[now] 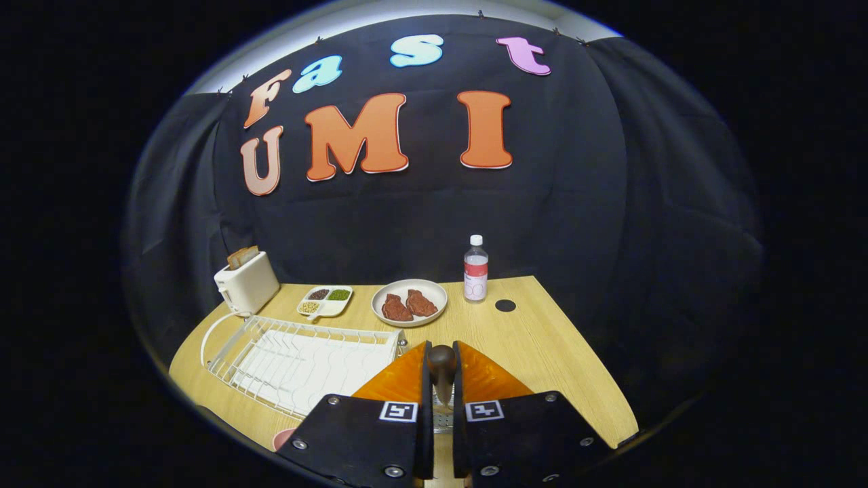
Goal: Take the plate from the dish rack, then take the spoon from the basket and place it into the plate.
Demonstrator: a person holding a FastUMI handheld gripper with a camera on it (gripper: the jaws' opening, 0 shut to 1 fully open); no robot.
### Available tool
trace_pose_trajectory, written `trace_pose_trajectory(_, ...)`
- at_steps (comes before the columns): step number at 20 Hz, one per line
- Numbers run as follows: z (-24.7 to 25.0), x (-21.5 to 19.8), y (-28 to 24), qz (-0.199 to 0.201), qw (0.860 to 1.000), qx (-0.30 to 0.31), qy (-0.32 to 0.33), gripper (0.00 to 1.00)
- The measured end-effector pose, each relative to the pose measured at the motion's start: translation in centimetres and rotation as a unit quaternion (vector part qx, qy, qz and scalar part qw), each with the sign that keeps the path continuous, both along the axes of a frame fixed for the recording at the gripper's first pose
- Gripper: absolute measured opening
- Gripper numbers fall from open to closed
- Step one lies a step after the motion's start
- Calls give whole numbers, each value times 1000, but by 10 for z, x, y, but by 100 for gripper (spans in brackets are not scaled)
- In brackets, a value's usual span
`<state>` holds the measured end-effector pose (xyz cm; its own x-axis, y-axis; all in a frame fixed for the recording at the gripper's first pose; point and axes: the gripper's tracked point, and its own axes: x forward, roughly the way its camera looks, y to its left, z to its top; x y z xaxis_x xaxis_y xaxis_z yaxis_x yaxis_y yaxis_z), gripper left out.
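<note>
My gripper [441,354] is shut on a brown spoon [442,371]. Its rounded end stands upright between the two fingers, and the rest of it is hidden by them. Below the spoon, in the gap between the fingers, shows a bit of the perforated metal basket [442,419]. The white wire dish rack [298,359] lies just left of the fingers with no plate standing in it. A small pink rim [282,438], which may be the plate, peeks out beside the gripper body in front of the rack.
Beyond the fingers on the wooden table [542,352] are a white plate with two pieces of meat [409,302], a clear bottle [475,269] and a black disc [505,305]. A divided snack dish [325,300] and a white toaster [245,281] stand behind the rack.
</note>
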<state>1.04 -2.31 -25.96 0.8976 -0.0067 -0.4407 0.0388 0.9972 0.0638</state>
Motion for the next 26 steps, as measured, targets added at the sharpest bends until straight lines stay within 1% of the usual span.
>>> trace_pose_trajectory(5,24,-9,9,3,1000,0,-2,11)
trace_pose_trajectory(7,35,-17,20,15,1000,-1,-5,11)
trace_pose_trajectory(11,43,-32,51,58,998,-1,-11,11)
trace_pose_trajectory(14,36,-46,83,95,995,9,-6,11)
trace_pose_trajectory(21,-1,-82,160,185,981,34,37,11)
trace_pose_trajectory(26,-36,-104,193,236,969,25,66,11)
